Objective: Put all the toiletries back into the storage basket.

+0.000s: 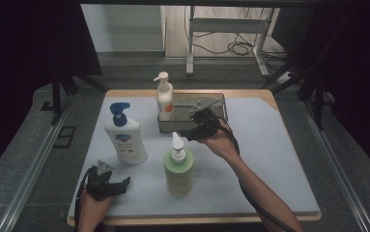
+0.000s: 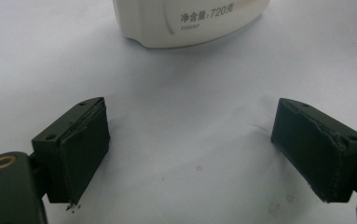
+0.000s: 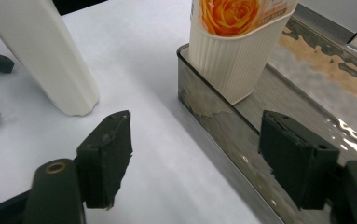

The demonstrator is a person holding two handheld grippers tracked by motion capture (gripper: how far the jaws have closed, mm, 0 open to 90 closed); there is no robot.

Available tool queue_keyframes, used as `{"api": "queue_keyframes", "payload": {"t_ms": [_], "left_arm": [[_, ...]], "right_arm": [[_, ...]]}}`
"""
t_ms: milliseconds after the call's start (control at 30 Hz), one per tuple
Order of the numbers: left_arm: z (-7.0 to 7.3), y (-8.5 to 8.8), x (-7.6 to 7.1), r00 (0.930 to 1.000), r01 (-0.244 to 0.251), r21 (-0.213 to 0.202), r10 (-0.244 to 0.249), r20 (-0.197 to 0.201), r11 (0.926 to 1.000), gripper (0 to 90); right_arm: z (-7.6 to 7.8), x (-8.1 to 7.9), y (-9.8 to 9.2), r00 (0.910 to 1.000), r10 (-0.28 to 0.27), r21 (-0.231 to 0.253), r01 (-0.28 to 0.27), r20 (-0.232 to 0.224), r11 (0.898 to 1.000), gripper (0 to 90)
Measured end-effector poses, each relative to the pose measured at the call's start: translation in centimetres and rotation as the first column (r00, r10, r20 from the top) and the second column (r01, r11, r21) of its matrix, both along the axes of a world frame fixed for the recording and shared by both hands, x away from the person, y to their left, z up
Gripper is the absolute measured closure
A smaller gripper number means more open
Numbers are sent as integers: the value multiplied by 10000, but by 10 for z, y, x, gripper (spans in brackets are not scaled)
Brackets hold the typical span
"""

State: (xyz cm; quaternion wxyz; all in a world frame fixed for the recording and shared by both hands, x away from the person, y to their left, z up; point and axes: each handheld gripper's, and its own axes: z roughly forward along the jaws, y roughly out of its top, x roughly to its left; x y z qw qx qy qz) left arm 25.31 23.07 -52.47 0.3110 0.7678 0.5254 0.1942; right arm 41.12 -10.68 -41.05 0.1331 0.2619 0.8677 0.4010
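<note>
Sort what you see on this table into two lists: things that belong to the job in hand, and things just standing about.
In the job:
- right gripper, jaws open
- rose-label pump bottle
- metal tray it stands in

Standing about:
- blue-pump white bottle
- green bottle
- left gripper, jaws open on bare table

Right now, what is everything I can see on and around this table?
Pump bottle with rose label: one, cream-white, standing in the tray's left end.
Tray: one, grey metal, far middle of the table.
Pump bottle with blue pump: one, white, left of centre on the mat.
Green pump bottle: one, pale green with white pump, near middle.
Mat: one, white, covering the wooden table.
Metal frame with cables: one, on the floor behind.
Left gripper: one, black, jaws open over bare mat near the blue-pump bottle.
Right gripper: one, black, jaws open astride the tray's near wall.
</note>
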Motion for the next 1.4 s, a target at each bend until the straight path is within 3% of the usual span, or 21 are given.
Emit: {"api": "queue_keyframes", "payload": {"t_ms": [567, 867, 1067, 1400], "left_arm": [[0, 0, 0, 10000, 25, 44, -25, -24, 10000, 114], [0, 0, 0, 10000, 26, 43, -26, -23, 10000, 114], [0, 0, 0, 10000, 28, 46, -28, -23, 10000, 114], [0, 0, 0, 10000, 2, 6, -2, 0, 10000, 114]], "right_arm": [[-6, -16, -20, 9994, 46, -17, -46, -334, 10000, 133], [-12, -28, -29, 9996, 244, -277, -248, -161, 9993, 17], [-18, -38, -38, 9988, 483, -666, -488, -88, 9966, 0], [-24, -55, -55, 9966, 775, -710, -793, -277, 9943, 0]]}}
